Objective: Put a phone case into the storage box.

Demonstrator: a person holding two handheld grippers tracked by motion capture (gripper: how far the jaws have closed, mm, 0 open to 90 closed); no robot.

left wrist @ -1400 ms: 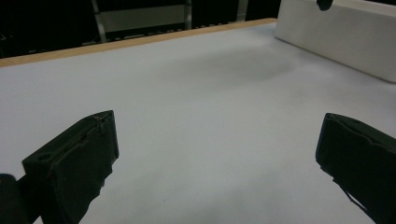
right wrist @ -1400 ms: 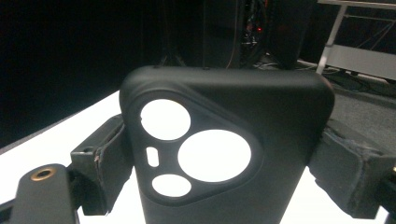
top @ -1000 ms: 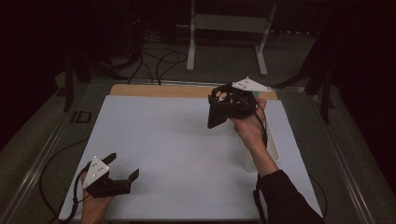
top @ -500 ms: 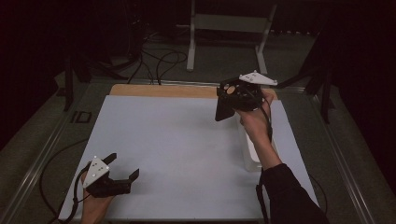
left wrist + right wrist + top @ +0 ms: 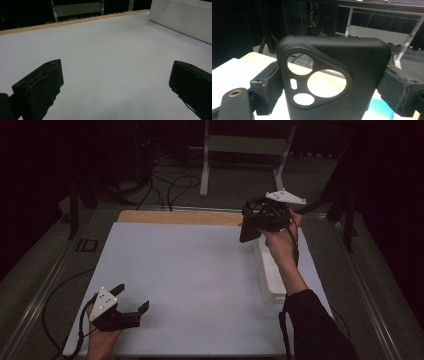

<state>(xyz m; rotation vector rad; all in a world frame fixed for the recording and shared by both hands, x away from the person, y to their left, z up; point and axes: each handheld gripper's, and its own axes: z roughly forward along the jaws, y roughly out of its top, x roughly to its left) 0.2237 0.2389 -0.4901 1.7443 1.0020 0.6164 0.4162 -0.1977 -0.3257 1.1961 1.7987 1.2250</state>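
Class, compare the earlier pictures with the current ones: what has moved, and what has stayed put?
The right gripper, shut on the black phone case, has lifted and moved toward the table's far right corner, above the white bin. The left gripper stays open and low at the near left.

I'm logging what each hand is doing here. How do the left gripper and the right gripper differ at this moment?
The left gripper has its jaws spread wide with nothing between them; the right gripper is shut on a black phone case. The left gripper sits low at the near edge of the white table; the right gripper is raised at the far right, above a white bin. Both are black and hand-held.
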